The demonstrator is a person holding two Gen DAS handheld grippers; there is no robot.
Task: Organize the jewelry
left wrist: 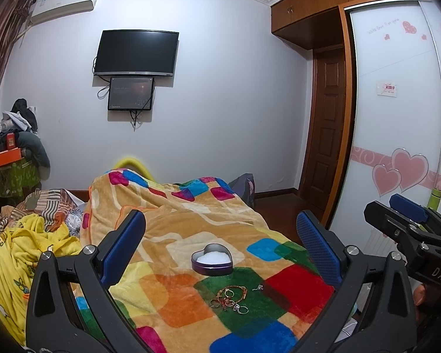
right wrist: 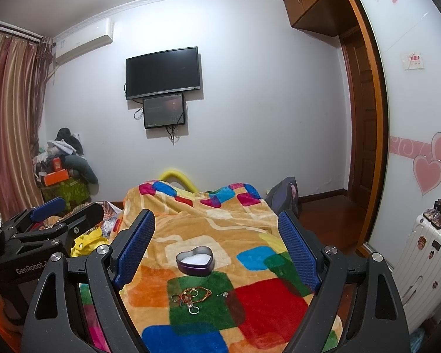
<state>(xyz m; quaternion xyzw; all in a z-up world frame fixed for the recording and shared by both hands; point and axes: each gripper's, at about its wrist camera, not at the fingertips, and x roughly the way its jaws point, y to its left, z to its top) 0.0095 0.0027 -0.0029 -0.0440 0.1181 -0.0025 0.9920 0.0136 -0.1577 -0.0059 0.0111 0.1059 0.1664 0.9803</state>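
Note:
A purple heart-shaped tin [left wrist: 212, 259] [right wrist: 194, 260] with a white lining sits open on the colourful blanket [left wrist: 176, 223] [right wrist: 191, 220]. Nearer me, on a green patch, lies a tangle of jewelry [left wrist: 230, 297] [right wrist: 191, 296]: a beaded bracelet and several rings. A small silver piece [left wrist: 258, 287] [right wrist: 224, 294] lies just right of it. My left gripper [left wrist: 220, 235] hangs open above the blanket, the tin between its blue pads, nothing held. My right gripper [right wrist: 217, 235] is likewise open and empty over the same spot. Each gripper shows at the edge of the other's view, right [left wrist: 408, 210] and left [right wrist: 48, 206].
Crumpled yellow and striped bedding [left wrist: 29, 244] lies left of the blanket. A pile of clothes and boxes [left wrist: 11, 144] fills the far left corner. A white suitcase [right wrist: 426, 253] with small items on top stands at the right, by the wardrobe door [right wrist: 420, 88].

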